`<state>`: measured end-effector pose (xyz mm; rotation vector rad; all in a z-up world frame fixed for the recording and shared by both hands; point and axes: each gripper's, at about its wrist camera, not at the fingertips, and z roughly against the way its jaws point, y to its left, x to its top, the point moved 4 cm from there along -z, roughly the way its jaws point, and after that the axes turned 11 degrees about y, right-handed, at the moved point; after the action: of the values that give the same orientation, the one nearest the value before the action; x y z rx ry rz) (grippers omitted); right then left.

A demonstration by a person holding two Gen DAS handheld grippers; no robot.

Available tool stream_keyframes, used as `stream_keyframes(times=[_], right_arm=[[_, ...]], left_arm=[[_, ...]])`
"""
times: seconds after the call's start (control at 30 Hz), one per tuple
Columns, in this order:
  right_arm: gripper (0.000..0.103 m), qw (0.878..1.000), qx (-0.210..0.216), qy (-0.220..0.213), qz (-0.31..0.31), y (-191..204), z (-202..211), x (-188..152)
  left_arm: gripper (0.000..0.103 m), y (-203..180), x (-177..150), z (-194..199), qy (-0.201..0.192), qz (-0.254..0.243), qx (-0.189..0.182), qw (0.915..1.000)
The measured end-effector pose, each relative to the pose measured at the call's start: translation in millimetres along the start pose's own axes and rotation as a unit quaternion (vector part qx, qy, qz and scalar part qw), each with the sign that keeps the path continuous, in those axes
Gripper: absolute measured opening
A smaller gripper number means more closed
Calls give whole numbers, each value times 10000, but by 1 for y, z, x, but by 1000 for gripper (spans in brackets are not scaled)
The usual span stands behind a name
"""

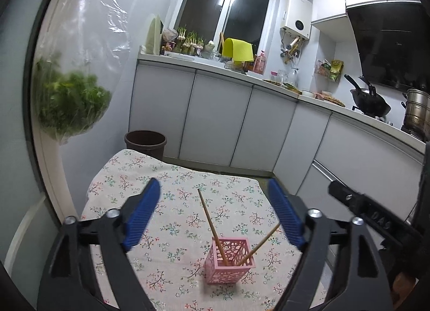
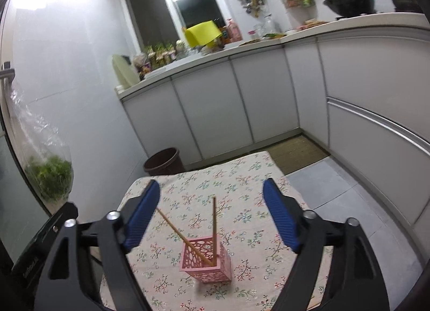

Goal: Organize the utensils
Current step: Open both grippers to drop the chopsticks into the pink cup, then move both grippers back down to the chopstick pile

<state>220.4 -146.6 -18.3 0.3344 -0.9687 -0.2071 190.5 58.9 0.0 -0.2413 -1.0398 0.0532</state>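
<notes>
Left wrist view: a floral-clothed worktop [image 1: 174, 203] is sitting in a white-cabineted kitchen, a brown bin [image 1: 145, 140] standing beyond it. The left tongs [image 1: 215, 214] are hanging spread, gripping nothing. Just ahead of them, between the blue pads, a pink basket [image 1: 229, 264] is holding two chopsticks [image 1: 212, 226], leaning apart.

Right wrist view: the right tongs [image 2: 211, 214] are likewise hanging spread and empty, the same basket [image 2: 207, 261] standing just ahead between their pads.

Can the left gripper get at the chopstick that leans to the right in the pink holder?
Probably yes. The left gripper is open, with nothing between its pads, and the chopstick sticks out of the holder just below and ahead of it. Only the other chopstick stands near, leaning away.
</notes>
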Motion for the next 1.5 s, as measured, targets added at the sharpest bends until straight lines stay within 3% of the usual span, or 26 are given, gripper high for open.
stream_keyframes(times=[0.1,0.43,0.7,1.1,1.2,1.27,1.3,1.37,1.5], right_arm=[[83,9999,-118,40,22,-4,7,-4],[96,9989,-456,88,56,-9,29,-21],[96,9984,-535,198,43,-19,49,-44],[96,9964,-686,490,23,-36,77,-86],[96,9955,-696,634,-77,-47,82,-101],[96,9943,-659,805,-219,-60,87,-117],[96,9929,-638,936,-356,-71,89,-128],[96,9895,-669,1164,-544,-89,89,-146],[96,9772,-830,1677,-1002,-141,86,-185]], left_arm=[[93,-1,-6,6,-47,13,90,9999],[96,-7,-21,23,77,2,20,10000],[96,-14,-34,37,176,-68,58,9998],[96,-31,-64,44,611,-421,102,9972],[96,-40,-76,35,968,-734,47,9926],[96,-49,-87,23,1422,-1073,-124,9839],[96,-57,-97,13,1859,-1340,-391,9726],[96,-74,-122,-6,2723,-1931,-715,9399],[96,-97,-156,-20,3345,-2810,-972,8943]])
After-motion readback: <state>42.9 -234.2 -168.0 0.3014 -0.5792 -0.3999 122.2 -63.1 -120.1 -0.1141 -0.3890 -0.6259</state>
